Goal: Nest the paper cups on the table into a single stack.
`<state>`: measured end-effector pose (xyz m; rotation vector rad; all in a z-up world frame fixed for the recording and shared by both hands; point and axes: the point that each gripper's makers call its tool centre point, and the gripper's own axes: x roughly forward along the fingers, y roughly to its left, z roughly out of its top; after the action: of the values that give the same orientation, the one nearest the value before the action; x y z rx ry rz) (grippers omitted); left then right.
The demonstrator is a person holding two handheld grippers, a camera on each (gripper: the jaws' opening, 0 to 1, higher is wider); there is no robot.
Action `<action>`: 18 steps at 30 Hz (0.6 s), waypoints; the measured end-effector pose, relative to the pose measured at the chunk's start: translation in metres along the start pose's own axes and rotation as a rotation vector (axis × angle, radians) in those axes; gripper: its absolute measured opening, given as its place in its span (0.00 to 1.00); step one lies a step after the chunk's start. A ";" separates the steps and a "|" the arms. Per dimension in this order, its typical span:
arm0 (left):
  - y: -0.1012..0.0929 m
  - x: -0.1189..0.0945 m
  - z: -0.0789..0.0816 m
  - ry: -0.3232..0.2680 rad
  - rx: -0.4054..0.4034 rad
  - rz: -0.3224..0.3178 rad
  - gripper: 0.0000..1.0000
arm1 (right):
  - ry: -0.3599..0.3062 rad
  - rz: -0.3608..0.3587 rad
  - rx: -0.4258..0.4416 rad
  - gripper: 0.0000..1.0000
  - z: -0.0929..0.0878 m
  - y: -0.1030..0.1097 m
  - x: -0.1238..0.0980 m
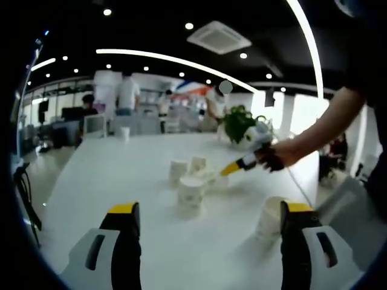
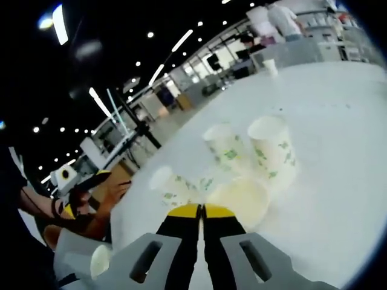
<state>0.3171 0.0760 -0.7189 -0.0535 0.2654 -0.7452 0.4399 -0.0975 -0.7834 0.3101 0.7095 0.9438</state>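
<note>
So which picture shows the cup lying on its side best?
The right gripper view. The tipped cup lies just past the shut right tongs, with its open mouth facing the camera, beside upright cups. In the left gripper view, that cluster sits farther off and smaller, and I cannot pick out the tipped one.

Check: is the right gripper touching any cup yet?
Cannot tell. In the right gripper view the right gripper, jaws closed, overlaps the rim of the tipped cup; no plain gap or contact visible.
</note>
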 end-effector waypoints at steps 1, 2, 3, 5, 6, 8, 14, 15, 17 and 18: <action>-0.001 0.000 0.000 0.001 0.000 -0.002 0.94 | -0.004 -0.001 0.001 0.00 0.000 0.002 -0.003; -0.003 0.000 0.000 0.004 0.002 -0.004 0.94 | -0.006 -0.002 0.001 0.00 0.001 0.003 -0.007; -0.003 0.001 0.000 0.002 0.004 -0.006 0.94 | -0.009 -0.001 0.001 0.00 0.001 0.005 -0.010; -0.005 0.002 0.002 -0.001 0.003 -0.011 0.94 | -0.021 -0.001 0.001 0.00 0.002 0.008 -0.017; -0.006 0.003 0.002 -0.003 0.005 -0.014 0.94 | -0.023 -0.002 0.003 0.00 0.002 0.010 -0.020; -0.008 0.004 0.002 -0.003 0.008 -0.019 0.95 | -0.031 -0.003 0.004 0.00 0.003 0.015 -0.027; -0.013 0.007 0.004 -0.008 0.016 -0.039 0.95 | -0.053 -0.012 0.016 0.00 0.005 0.020 -0.043; -0.015 0.008 0.005 -0.007 0.019 -0.043 0.95 | -0.057 -0.015 0.018 0.00 0.005 0.022 -0.046; -0.017 0.008 0.007 -0.010 0.023 -0.049 0.95 | -0.062 -0.019 0.024 0.00 0.007 0.022 -0.051; -0.017 0.008 0.007 -0.010 0.025 -0.051 0.95 | -0.065 -0.020 0.025 0.00 0.007 0.022 -0.053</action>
<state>0.3130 0.0578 -0.7113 -0.0401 0.2461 -0.7982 0.4105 -0.1282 -0.7441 0.3539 0.6645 0.9022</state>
